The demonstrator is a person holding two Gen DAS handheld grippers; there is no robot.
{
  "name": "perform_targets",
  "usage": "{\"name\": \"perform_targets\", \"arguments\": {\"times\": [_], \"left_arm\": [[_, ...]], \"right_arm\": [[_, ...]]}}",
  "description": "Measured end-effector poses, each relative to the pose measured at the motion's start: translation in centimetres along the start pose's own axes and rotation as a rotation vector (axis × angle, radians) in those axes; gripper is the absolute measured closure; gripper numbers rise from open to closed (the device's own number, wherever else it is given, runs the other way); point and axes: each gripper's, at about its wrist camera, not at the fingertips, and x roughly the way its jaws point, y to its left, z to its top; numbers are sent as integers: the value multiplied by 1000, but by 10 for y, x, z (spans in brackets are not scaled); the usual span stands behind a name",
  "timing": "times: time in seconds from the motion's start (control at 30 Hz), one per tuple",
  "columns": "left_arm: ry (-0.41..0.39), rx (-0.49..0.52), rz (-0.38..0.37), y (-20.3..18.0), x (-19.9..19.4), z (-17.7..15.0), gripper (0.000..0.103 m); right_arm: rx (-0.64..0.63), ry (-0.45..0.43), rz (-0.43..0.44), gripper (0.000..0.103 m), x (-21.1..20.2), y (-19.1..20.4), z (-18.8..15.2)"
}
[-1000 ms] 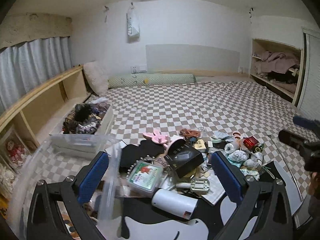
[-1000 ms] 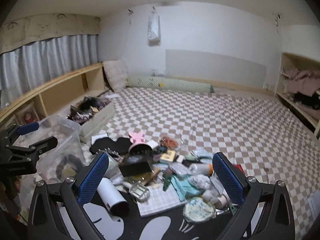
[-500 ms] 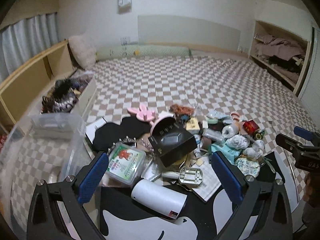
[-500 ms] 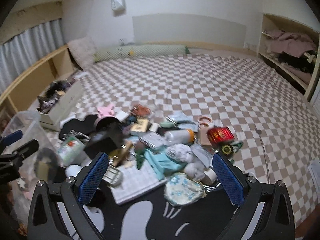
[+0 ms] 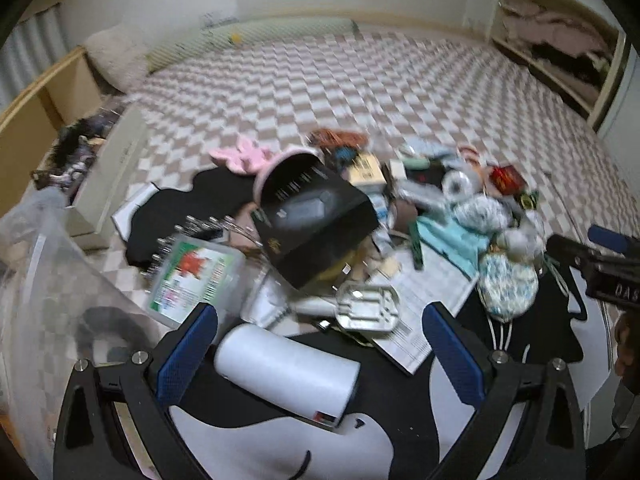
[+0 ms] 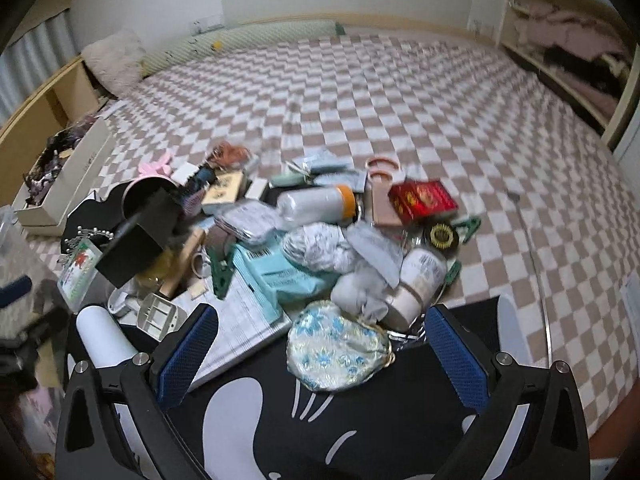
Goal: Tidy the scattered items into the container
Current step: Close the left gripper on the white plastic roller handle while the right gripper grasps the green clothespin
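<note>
Left gripper (image 5: pixel 320 354) spread wide, straddling white cylinder (image 5: pixel 286 372) for pickup; right gripper (image 6: pixel 322 350) spread, empty, above pouch (image 6: pixel 339 351).

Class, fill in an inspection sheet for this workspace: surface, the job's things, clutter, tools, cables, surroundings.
Surface: checked bedspread, with a black-and-white mat nearest the cameras.
Job's things: clear plastic container at left; white cylinder, floral pouch, black box, red box in the pile.
Clutter: many small items heaped together, overlapping.
Tools: left tool open over the white cylinder; right tool open over the floral pouch; both empty.
Cables: nothing seen.
Surroundings: wooden shelving, pillow, cardboard box.
</note>
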Motion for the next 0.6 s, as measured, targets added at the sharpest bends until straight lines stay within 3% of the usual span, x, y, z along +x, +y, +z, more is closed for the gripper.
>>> {"name": "perform_targets", "arguments": {"times": [0.27, 0.6], "left_arm": [[95, 28, -21, -23, 32, 0, 0], [229, -69, -66, -29, 80, 10, 0]], "right_arm": [[41, 91, -10, 0, 25, -10, -5], [62, 118, -11, 0, 36, -21, -7]]}}
